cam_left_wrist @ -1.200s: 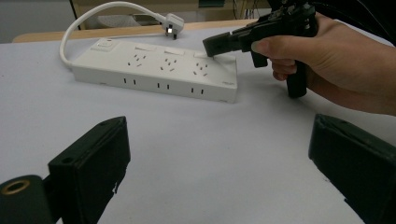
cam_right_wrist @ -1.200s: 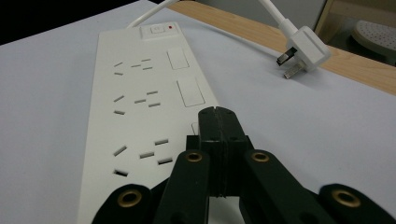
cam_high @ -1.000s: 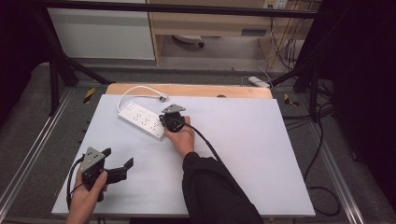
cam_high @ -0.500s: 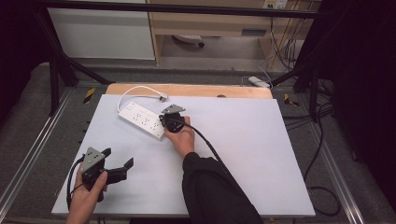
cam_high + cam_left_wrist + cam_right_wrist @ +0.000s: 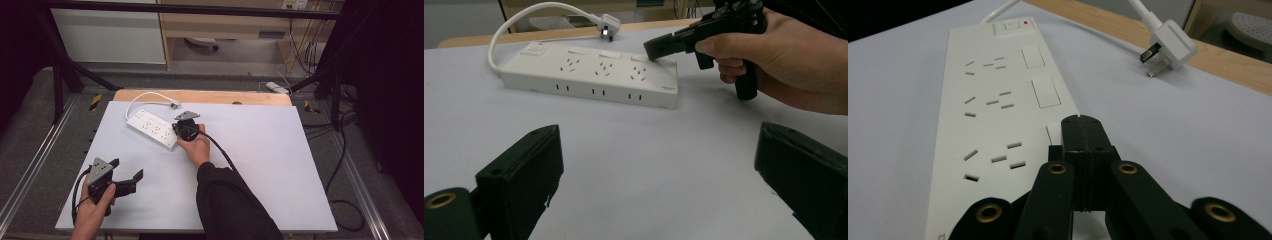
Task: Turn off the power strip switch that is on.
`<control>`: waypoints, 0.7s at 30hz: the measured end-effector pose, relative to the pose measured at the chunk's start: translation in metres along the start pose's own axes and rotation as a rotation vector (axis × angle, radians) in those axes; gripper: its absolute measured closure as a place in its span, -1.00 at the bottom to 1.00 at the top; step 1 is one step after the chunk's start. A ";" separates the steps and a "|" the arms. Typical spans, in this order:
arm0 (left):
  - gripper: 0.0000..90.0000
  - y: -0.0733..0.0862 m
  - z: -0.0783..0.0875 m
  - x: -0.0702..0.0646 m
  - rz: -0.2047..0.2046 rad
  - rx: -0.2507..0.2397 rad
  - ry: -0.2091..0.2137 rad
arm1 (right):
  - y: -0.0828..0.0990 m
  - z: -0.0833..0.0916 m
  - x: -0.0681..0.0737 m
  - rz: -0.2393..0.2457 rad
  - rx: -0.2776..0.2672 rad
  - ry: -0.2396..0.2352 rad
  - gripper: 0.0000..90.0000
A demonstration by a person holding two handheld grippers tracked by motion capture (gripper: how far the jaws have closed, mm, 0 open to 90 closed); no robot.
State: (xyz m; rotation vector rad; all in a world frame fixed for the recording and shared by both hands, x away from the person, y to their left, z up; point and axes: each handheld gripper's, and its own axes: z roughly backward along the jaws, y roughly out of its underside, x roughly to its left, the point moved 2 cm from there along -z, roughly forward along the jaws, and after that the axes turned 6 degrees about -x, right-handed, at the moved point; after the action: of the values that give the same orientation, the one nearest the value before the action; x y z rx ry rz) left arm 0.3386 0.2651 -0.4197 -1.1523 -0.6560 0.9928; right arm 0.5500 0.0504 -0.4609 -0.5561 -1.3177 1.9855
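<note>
**Closed right gripper on a power strip switch; left gripper held open near the table's front edge**

The white table top (image 5: 280, 165) carries a white power strip (image 5: 152, 129) lying at an angle in its far-left part. The strip has three socket groups, each with a rocker switch beside it, and a main switch with a red dot (image 5: 1013, 25) at its far end. Its white cord (image 5: 145, 96) loops away from that end toward the wooden strip (image 5: 210, 96) along the table's far edge, where the plug (image 5: 1170, 46) lies with its pins bare. Dark cables (image 5: 340, 165) hang off the right side of the frame.

The right hand (image 5: 196, 146) reaches forward from a dark sleeve (image 5: 235, 205), wrist low over the table. The right gripper (image 5: 1082, 131) has its jaws pressed together with nothing between them; their joined tip rests on the rocker switch (image 5: 1053, 132) nearest the strip's near end, seen also in the left gripper view (image 5: 659, 47).

The left hand (image 5: 92, 210) holds the left gripper (image 5: 127, 172) low near the front-left corner, well apart from the strip. Its jaws stand wide apart and empty, pointed toward the strip across bare table.
</note>
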 end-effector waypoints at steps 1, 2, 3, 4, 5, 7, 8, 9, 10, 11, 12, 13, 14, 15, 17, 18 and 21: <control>-0.88 0.000 0.000 0.000 -0.004 0.000 -0.002 | -0.001 0.001 0.000 -0.006 -0.017 -0.002 1.00; -0.88 0.000 0.000 0.001 -0.002 -0.001 -0.001 | -0.002 0.002 0.000 -0.004 -0.023 -0.004 1.00; -0.88 0.000 -0.001 0.001 -0.003 0.001 0.000 | -0.005 0.003 0.001 -0.002 -0.032 -0.004 1.00; -0.88 0.000 -0.001 0.001 -0.003 0.002 0.000 | -0.008 0.004 0.002 0.006 -0.038 -0.006 1.00; -0.88 0.000 -0.001 0.001 -0.002 0.001 -0.001 | -0.011 0.005 0.002 0.015 -0.042 -0.005 1.00; -0.88 0.000 0.000 0.001 -0.004 -0.002 -0.001 | -0.014 0.006 0.002 0.026 -0.042 -0.004 1.00; -0.88 0.000 0.000 0.001 -0.004 -0.002 -0.002 | -0.016 0.007 0.002 0.026 -0.038 -0.003 1.00; -0.88 0.000 0.000 0.001 -0.002 -0.003 -0.003 | -0.017 0.008 0.002 0.021 -0.039 0.001 1.00; -0.88 0.000 0.000 0.001 0.000 -0.004 -0.003 | -0.017 0.009 0.002 0.022 -0.039 0.000 1.00; -0.88 0.000 0.000 0.001 0.000 -0.003 -0.003 | -0.018 0.010 0.001 0.022 -0.040 -0.001 1.00; -0.88 0.000 0.000 0.001 -0.004 -0.001 -0.002 | -0.019 0.011 0.001 0.021 -0.040 -0.001 1.00; -0.88 0.000 0.000 0.001 -0.005 -0.001 -0.002 | -0.019 0.012 0.001 0.024 -0.038 -0.003 1.00; -0.88 0.000 0.000 0.000 -0.004 0.000 -0.001 | -0.020 0.013 0.001 0.028 -0.041 -0.003 1.00; -0.88 0.000 0.000 0.000 -0.004 0.001 0.000 | -0.021 0.014 0.001 0.030 -0.041 -0.005 1.00; -0.88 0.000 0.000 0.000 -0.005 0.000 -0.001 | -0.023 0.015 0.001 0.031 -0.043 -0.007 1.00; -0.88 0.000 0.000 0.001 -0.005 0.000 -0.001 | -0.023 0.016 0.002 0.026 -0.044 -0.007 1.00; -0.88 0.000 0.000 0.001 -0.002 -0.002 -0.003 | -0.024 0.019 0.001 0.030 -0.041 -0.013 1.00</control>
State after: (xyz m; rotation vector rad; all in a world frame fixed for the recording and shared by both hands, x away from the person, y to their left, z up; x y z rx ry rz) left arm 0.3389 0.2658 -0.4197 -1.1521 -0.6603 0.9923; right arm 0.5439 0.0460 -0.4310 -0.5863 -1.3687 1.9931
